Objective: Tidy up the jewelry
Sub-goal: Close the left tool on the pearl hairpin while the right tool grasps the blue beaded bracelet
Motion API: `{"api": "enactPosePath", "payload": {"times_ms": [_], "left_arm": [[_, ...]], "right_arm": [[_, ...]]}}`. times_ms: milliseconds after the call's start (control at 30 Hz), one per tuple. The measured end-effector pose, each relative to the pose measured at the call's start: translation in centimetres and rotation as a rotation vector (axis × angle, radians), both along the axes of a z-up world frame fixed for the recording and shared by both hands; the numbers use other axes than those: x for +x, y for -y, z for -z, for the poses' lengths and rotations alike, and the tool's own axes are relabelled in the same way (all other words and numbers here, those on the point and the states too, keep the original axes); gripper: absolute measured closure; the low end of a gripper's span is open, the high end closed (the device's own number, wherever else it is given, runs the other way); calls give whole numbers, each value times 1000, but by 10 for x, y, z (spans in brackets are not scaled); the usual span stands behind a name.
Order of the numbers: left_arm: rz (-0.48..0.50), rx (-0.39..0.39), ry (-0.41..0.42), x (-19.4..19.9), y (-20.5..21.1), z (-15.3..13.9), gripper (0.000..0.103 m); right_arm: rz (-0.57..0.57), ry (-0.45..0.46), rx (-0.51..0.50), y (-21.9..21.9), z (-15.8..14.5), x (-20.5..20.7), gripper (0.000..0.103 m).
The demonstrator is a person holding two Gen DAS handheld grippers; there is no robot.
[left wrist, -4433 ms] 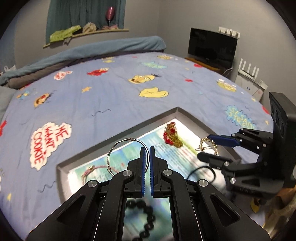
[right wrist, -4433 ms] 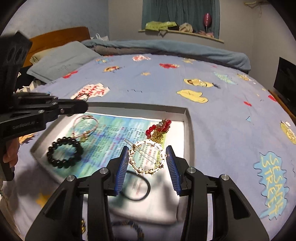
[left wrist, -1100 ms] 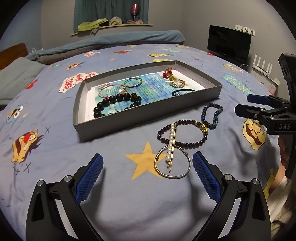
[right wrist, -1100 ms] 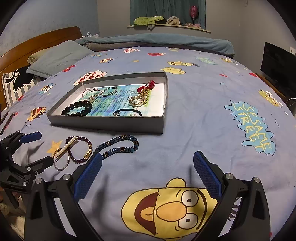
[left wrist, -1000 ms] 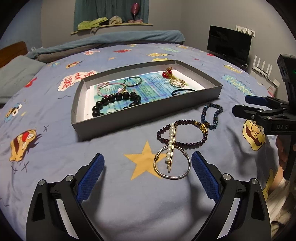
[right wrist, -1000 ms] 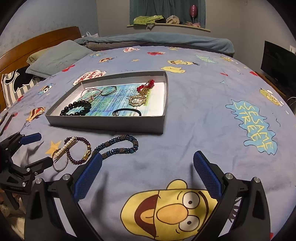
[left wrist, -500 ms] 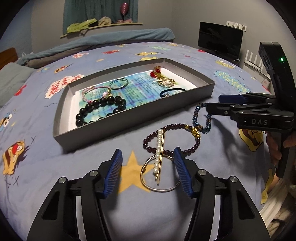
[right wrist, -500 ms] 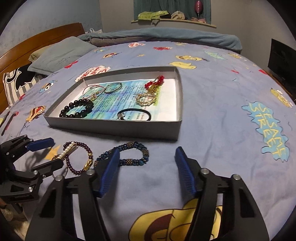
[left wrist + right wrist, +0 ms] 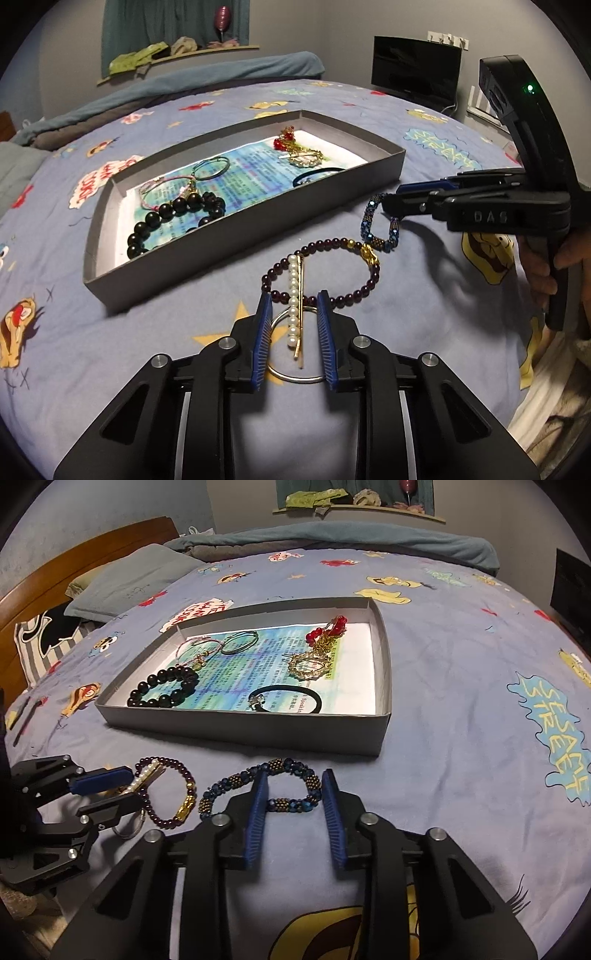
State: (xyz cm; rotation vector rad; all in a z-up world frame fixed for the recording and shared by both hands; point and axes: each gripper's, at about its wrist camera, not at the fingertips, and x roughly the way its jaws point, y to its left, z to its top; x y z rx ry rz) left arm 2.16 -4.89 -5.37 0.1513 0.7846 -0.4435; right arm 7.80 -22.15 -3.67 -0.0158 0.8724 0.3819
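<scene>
On the blue bedspread, my left gripper (image 9: 293,304) straddles a pearl hairpin (image 9: 293,291) that lies across a silver hoop (image 9: 295,379) and a dark purple bead bracelet (image 9: 334,243). Its jaws are closing, and the pads stand clear of the pin. My right gripper (image 9: 291,779) is lowered over a blue beaded bracelet (image 9: 288,803), jaws closing, with the bracelet's right loop between the pads and a gap still showing. In the left wrist view, the right gripper (image 9: 391,199) hovers over that blue bracelet (image 9: 369,218). Behind them lies a grey box tray (image 9: 240,731) holding several pieces.
The tray (image 9: 240,236) holds a black bead bracelet (image 9: 162,688), a black hair tie (image 9: 288,698), a gold round brooch (image 9: 308,664) and red beads (image 9: 327,627). A pillow (image 9: 129,579) and a wooden headboard (image 9: 74,572) lie far left, and a TV (image 9: 417,77) stands at the right.
Both grippers came down closer to the loose jewelry and their jaws narrowed from wide open. The left now frames the pearl pin, the right the blue bracelet.
</scene>
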Motion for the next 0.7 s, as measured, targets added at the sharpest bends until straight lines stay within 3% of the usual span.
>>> {"api": "enactPosePath", "payload": {"times_ms": [267,533,633,700], "left_arm": [[12,-20,-25,0,-1,1,90],[24,3,-47,2,3,8,91],[28,12,-48,3,4,9,91],[28,6,-47,2,3,8,94]], "right_arm": [[35,-12,31,5,0,7,75],[12,-42,-15,-1,9,9,78],[1,-42,-17,-1,9,6,83],[-2,-36,-20,0,7,3,96]]}}
